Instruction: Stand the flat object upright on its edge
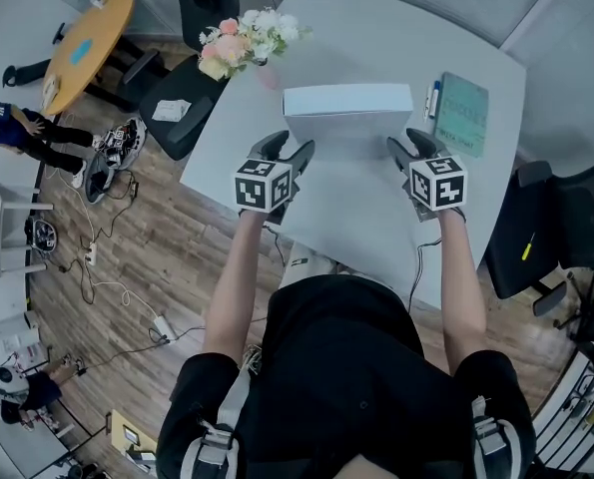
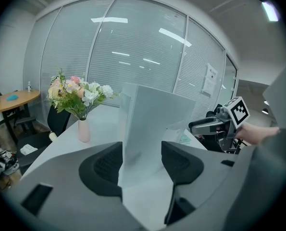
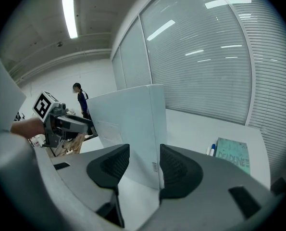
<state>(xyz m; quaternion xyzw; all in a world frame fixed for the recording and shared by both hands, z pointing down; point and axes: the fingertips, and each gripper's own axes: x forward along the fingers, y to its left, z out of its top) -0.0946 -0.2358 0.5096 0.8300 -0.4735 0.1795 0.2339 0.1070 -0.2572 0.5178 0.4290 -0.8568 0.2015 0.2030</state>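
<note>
A flat white box [image 1: 348, 118] stands upright on its long edge across the white table [image 1: 376, 218]. My left gripper [image 1: 289, 154] is at its left end and my right gripper [image 1: 408, 150] at its right end, both low near the table. In the left gripper view the box [image 2: 157, 124] rises just beyond the jaws, corner-on, with a gap at each pad. From the right gripper view, the box's near edge [image 3: 155, 129] stands between the jaws, close to the right pad [image 3: 174, 165], and its broad face runs off behind the left one. Both grippers are open; neither clamps it.
A vase of flowers [image 1: 247, 43] stands at the table's far left corner. A green book [image 1: 463, 113] and a pen [image 1: 433, 98] lie at the far right. Office chairs [image 1: 566, 233] flank the table. A person [image 3: 81, 102] stands across the room.
</note>
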